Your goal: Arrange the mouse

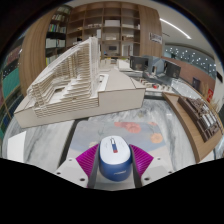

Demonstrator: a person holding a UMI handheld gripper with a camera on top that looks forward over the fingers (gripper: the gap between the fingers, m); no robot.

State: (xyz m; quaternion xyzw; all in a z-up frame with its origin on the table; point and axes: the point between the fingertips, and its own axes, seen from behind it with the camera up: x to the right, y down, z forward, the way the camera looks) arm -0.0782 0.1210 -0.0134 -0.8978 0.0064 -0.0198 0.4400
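Observation:
A white and blue computer mouse [113, 159] sits between my gripper's fingers, its white top with an orange wheel facing up. My gripper [113, 166] is shut on the mouse, with the magenta pads [88, 157] pressing on both its sides. The mouse is held above a pale marbled tabletop [60, 140]. The mouse's underside is hidden.
A large white stepped architectural model [72, 82] stands on a board beyond the fingers to the left. A round orange-marked patch [133, 127] lies on the table just ahead. Desks with monitors [150, 65] and wooden shelves [100, 20] fill the back; a wooden counter [195, 110] runs at right.

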